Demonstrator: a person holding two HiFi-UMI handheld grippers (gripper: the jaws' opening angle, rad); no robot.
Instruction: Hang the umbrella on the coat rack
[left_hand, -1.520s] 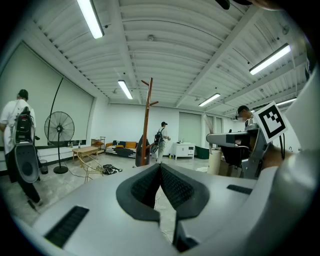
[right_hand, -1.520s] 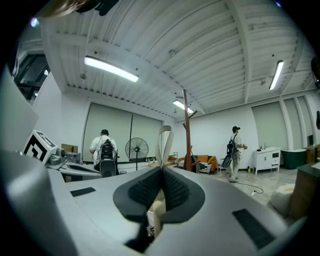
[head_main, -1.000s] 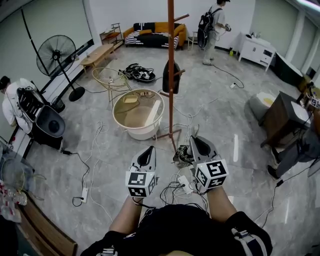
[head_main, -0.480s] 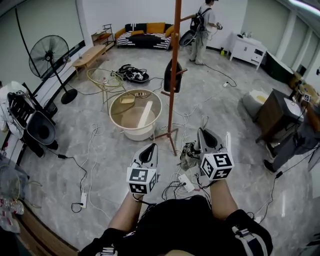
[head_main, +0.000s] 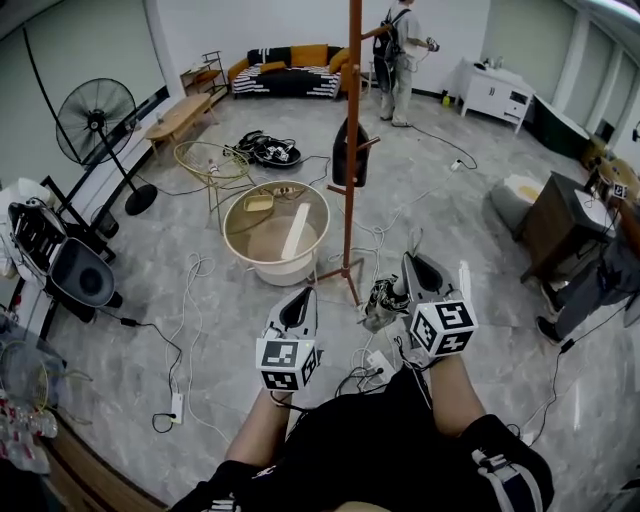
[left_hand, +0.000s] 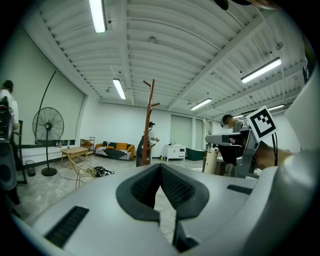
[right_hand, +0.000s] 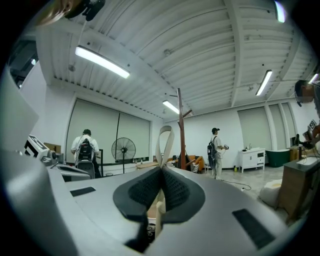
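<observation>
Wooden and tall, the coat rack (head_main: 349, 150) stands just ahead. The folded umbrella (head_main: 383, 303) dangles just right of the rack's foot, well below its pegs. Over the last second it has edged slightly further right of the rack with the right tool (head_main: 418, 268), which is clamped on its cream strap (right_hand: 170, 141). The hanging itself, I judge, is yet to come. The left tool (head_main: 298, 302), left of the rack's foot, is closed on nothing.

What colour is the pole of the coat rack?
The coat rack pole is reddish brown; the head view shows it best.
</observation>
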